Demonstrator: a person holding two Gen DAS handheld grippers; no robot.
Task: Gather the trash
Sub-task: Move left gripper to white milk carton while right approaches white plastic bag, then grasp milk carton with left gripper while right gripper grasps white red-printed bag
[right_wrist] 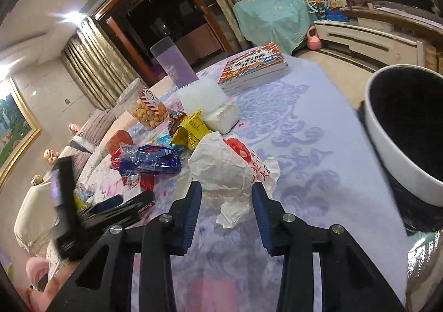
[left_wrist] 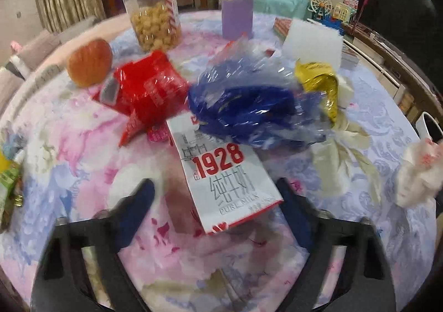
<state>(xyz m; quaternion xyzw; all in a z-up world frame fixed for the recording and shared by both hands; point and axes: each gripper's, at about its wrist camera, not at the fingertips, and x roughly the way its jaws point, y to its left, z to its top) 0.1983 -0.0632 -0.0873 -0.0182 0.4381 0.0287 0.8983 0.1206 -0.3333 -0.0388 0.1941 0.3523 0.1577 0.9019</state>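
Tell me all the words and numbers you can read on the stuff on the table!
"1928": big red digits on the flat white milk carton.
"PURE MILK": grey letters near that carton's lower edge.
Large grey Chinese characters on the carton: visible, not clear enough to quote.
Red print on the crumpled white paper wrapper: too creased to read.
Colourful book cover, yellow foil packet, red plastic wrapper: print too small or blurred.

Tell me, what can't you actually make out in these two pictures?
- Milk carton, left wrist view: its far end is covered by the blue wrapper.
- Trash bin, right wrist view: cut off by the picture's right edge; its dark inside shows no contents.
- White paper wrapper, right wrist view: it sits between the right claw tips, but real pinching is unclear.
- Left claw, right wrist view: motion-blurred.
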